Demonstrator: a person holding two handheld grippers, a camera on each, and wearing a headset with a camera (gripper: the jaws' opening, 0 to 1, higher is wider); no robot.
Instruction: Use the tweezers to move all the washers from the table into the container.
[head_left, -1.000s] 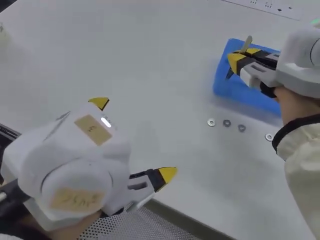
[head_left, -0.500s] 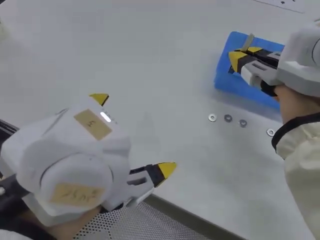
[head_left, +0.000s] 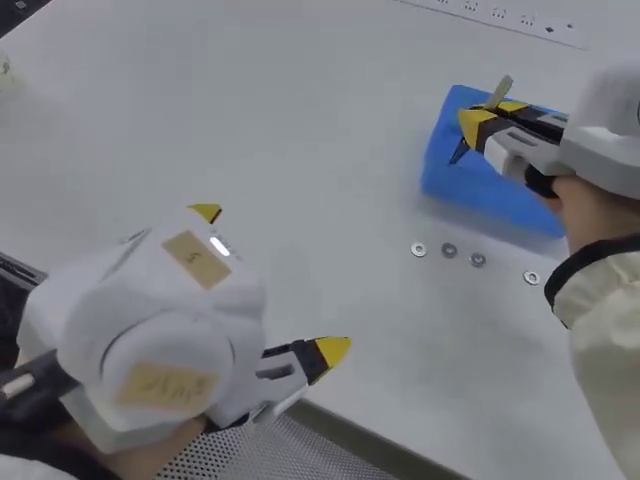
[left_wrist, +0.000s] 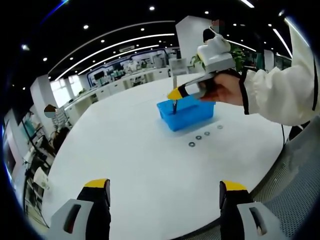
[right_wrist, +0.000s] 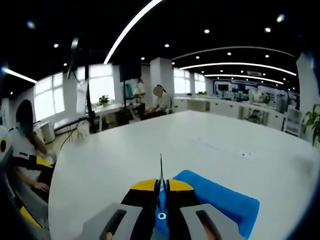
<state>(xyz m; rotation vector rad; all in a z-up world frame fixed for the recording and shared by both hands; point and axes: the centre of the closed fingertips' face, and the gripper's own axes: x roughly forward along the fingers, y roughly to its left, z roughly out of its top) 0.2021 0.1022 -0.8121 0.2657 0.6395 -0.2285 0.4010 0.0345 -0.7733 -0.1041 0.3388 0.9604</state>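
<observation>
Your right gripper (head_left: 470, 122) hangs over the blue container (head_left: 480, 190), its jaws pressed together on the tweezers (head_left: 499, 92), whose thin tips point down toward the container. Four washers (head_left: 449, 251) lie in a loose row on the white table (head_left: 300, 120), just beside the container's near wall and apart from the tweezers. Your left gripper (head_left: 270, 280) sits near the table's front edge, well apart from the washers, its yellow-tipped jaws spread wide with nothing between them. In the left gripper view, the washers (left_wrist: 198, 137) lie in front of the container (left_wrist: 192, 112).
</observation>
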